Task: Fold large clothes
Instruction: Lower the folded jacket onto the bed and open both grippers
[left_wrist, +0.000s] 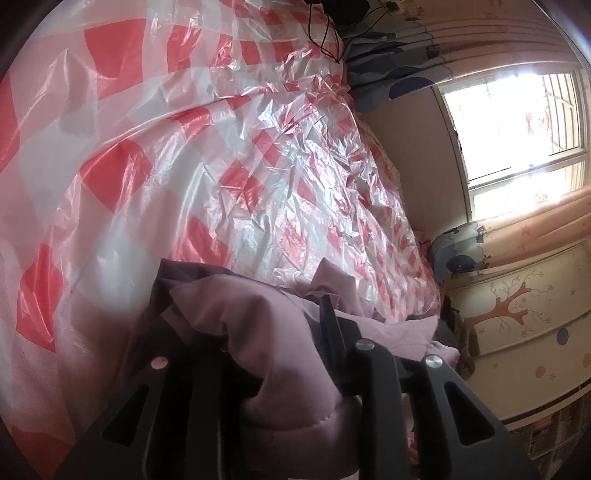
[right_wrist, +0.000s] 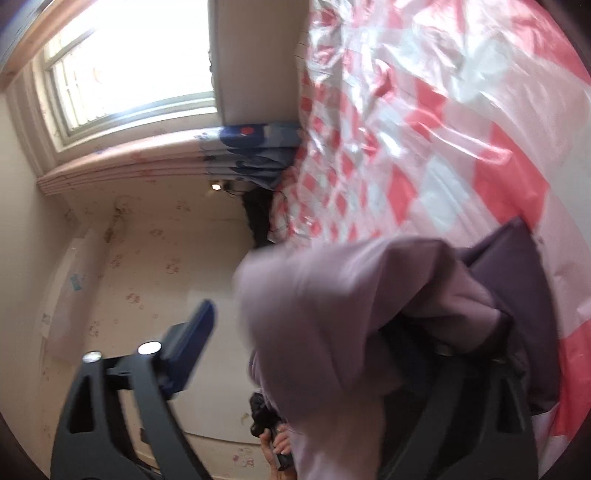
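Note:
A padded lilac jacket (left_wrist: 266, 325) with a dark purple lining lies bunched on the bed's red-and-white checked plastic sheet (left_wrist: 229, 155). My left gripper (left_wrist: 245, 306) has its fingers a little apart. The puffy fabric sits loosely between them and drapes over the left finger. In the right wrist view the same jacket (right_wrist: 332, 295) hangs over my right gripper (right_wrist: 347, 325). That gripper stands wide open. Its blue-padded left finger (right_wrist: 195, 332) is bare in the air, and the right finger is hidden under the fabric.
The checked sheet (right_wrist: 424, 129) covers the whole bed. A window (left_wrist: 517, 122) with pink curtains, a folded blue blanket (right_wrist: 255, 151) and a papered wall (right_wrist: 155, 258) border it. Black cables (left_wrist: 325, 33) lie at the bed's far end. A person's hand (right_wrist: 280, 443) shows below the jacket.

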